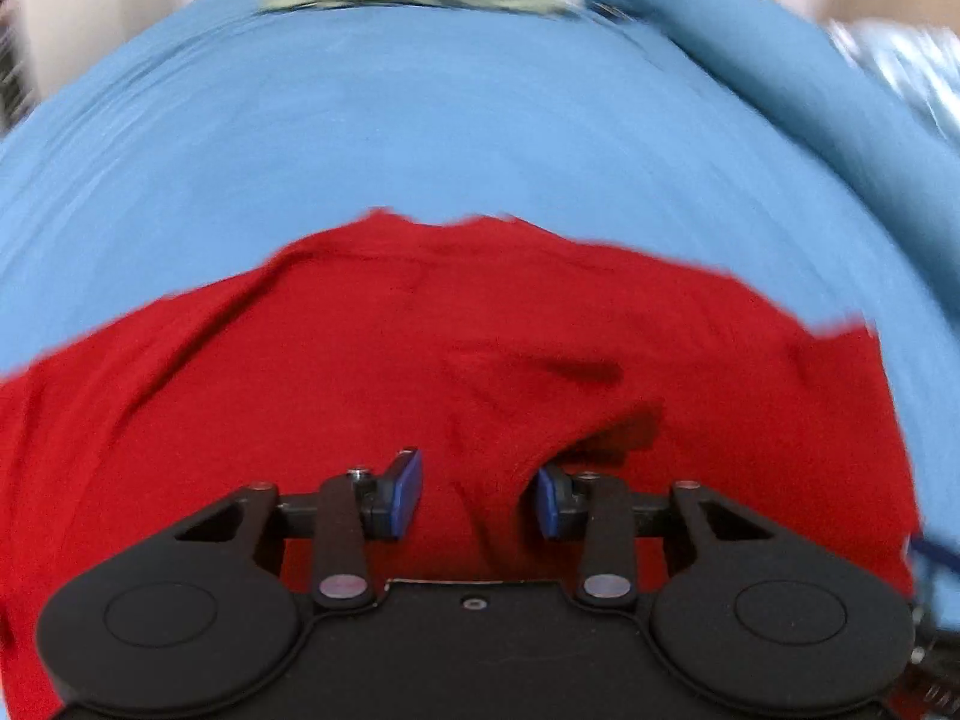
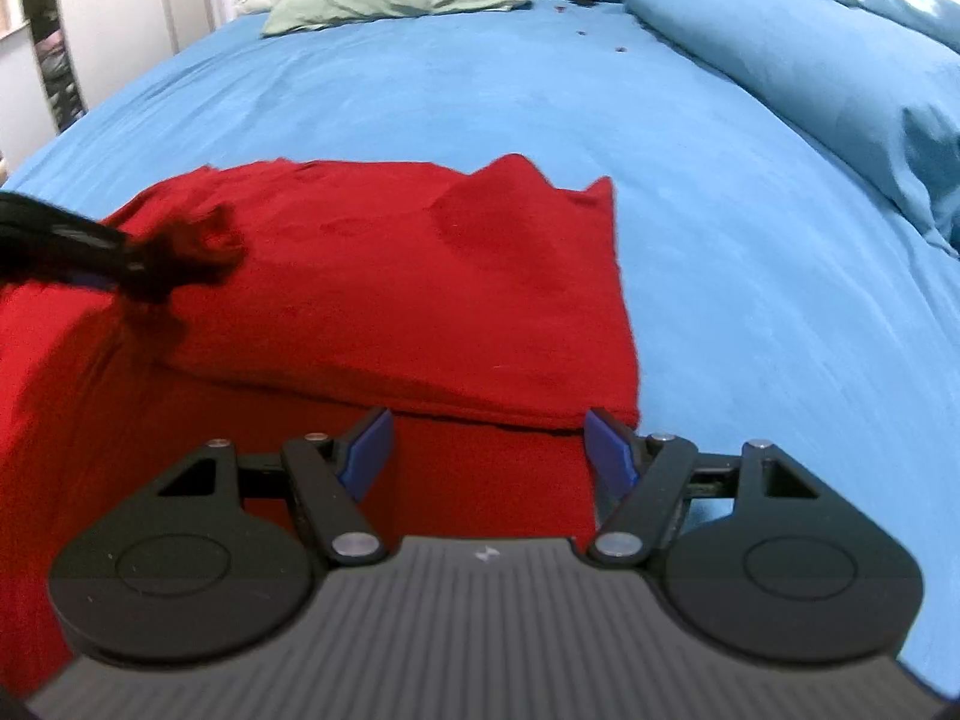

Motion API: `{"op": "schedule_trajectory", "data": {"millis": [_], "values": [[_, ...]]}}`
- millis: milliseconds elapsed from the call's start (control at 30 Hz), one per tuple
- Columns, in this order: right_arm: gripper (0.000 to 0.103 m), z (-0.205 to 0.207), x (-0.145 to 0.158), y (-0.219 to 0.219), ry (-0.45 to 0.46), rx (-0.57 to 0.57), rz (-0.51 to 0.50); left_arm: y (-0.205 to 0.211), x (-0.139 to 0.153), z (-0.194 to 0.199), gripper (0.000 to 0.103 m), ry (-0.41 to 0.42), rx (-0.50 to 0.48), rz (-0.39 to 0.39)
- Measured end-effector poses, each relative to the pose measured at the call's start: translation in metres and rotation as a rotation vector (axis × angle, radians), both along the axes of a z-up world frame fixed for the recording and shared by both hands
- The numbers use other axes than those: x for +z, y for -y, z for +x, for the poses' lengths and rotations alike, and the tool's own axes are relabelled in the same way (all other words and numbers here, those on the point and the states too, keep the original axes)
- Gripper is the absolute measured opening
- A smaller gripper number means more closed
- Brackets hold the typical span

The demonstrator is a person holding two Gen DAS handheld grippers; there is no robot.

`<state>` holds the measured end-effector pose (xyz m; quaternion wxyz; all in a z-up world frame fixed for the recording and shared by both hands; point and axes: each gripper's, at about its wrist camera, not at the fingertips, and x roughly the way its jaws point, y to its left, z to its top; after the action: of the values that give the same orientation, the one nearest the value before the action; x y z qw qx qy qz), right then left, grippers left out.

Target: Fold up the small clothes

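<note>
The red garment [image 2: 384,276] lies on the blue bedsheet [image 2: 690,228] near the bed's near edge, one flap already doubled over. The left gripper [image 1: 479,501] has its tongs partly apart around a raised ridge of cloth, not pinching it. The right gripper [image 2: 489,456] hangs wide apart over the fold's near edge. Best to seize both layers squarely before lifting.
</note>
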<state>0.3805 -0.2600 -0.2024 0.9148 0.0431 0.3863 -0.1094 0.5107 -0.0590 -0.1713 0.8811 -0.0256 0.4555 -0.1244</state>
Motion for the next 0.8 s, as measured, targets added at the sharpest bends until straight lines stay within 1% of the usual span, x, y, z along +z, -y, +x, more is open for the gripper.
{"op": "schedule_trajectory", "data": {"millis": [100,167,233,367,400,433,467,500,567,600,700,800], "values": [[0.086,0.0,-0.003,0.006,-0.003,-0.049,0.025,-0.031,-0.006,-0.004,0.042,-0.023,0.124,-0.084],[0.086,0.002,-0.006,0.01,-0.007,-0.08,0.043,-0.045,-0.012,-0.009,0.04,-0.034,0.153,-0.148],[0.086,0.0,-0.009,0.015,-0.008,-0.105,0.054,-0.047,-0.013,-0.015,0.04,-0.017,0.156,-0.182],[0.092,0.0,-0.01,0.019,-0.004,-0.108,0.052,-0.042,-0.015,-0.008,0.04,0.006,0.134,-0.197],[0.093,0.001,-0.011,0.018,-0.004,-0.104,0.045,-0.042,-0.015,-0.005,0.033,0.007,0.137,-0.201],[0.093,0.001,-0.011,0.017,-0.004,-0.101,0.038,-0.042,-0.014,-0.002,0.02,0.006,0.14,-0.211],[0.094,0.001,-0.011,0.017,-0.006,-0.099,0.031,-0.044,-0.015,0.002,0.004,0.0,0.142,-0.22],[0.094,0.003,-0.011,0.016,-0.008,-0.098,0.026,-0.044,-0.012,0.004,0.004,0.0,0.146,-0.231],[0.094,0.007,-0.011,0.016,-0.011,-0.097,0.016,-0.047,0.002,0.004,0.004,0.044,0.161,-0.248],[0.094,0.009,-0.011,0.016,-0.014,-0.095,0.008,-0.051,0.013,0.003,0.004,0.077,0.169,-0.255],[0.094,0.018,-0.01,0.013,-0.028,-0.08,-0.02,-0.068,0.04,-0.008,0.004,0.168,0.223,-0.221],[0.094,0.025,-0.01,0.007,-0.048,-0.05,-0.062,-0.096,0.05,-0.02,0.004,0.212,0.299,-0.182]]}}
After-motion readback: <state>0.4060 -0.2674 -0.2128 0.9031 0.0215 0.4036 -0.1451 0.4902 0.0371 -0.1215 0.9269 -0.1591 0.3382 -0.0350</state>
